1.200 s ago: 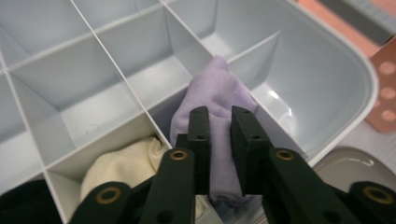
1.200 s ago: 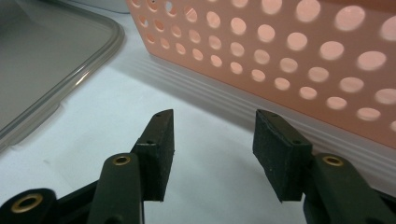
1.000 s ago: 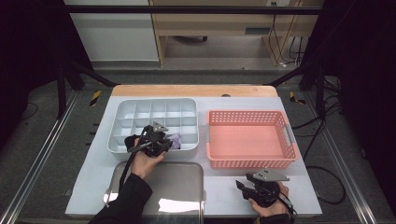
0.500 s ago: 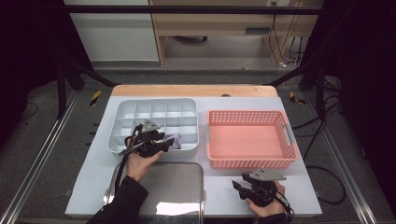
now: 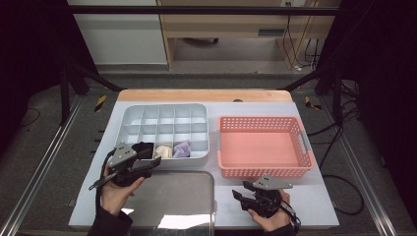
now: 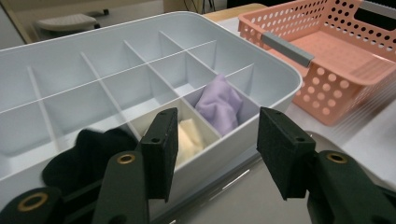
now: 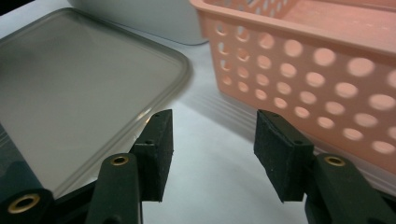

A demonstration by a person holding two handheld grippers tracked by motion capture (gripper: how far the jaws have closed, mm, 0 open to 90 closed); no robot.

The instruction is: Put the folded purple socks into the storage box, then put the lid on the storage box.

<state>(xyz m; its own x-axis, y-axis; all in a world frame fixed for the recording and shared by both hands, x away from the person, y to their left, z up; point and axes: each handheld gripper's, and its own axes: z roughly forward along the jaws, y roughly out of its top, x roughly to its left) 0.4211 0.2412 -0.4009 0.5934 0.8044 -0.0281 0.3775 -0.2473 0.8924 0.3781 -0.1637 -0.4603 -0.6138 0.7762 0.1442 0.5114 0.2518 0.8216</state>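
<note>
Cloth bundles are what I am sorting, so I read the scene from the biggest piece down.

The bench [image 5: 324,199] carries everything. At its far right stands the pink basket [image 5: 263,119], holed and bare inside. Left of it is the white divider box [image 5: 164,105], rigid, with thin walls between its cells. Near me lies the grey see-through lid [image 5: 172,196], flat on the bench and just in front of the box.

All three bundles are in the box's near row, side by side in separate cells: black [image 5: 144,149], cream [image 5: 163,151] and purple [image 5: 182,148], left to right. I judge them light, soft and easily crushed, not slippery and not fragile. Each fills its cell, so I would come straight down and pinch the raised fold at the top, clear of the dividers. A grab low down would jam against the walls.

The left gripper [image 6: 217,135] hovers over the box's near edge. Its fingers have just been opening and now stand apart with nothing between them. The right gripper [image 7: 212,140] sits low near the lid's right edge, its fingers also spread and holding nothing.
</note>
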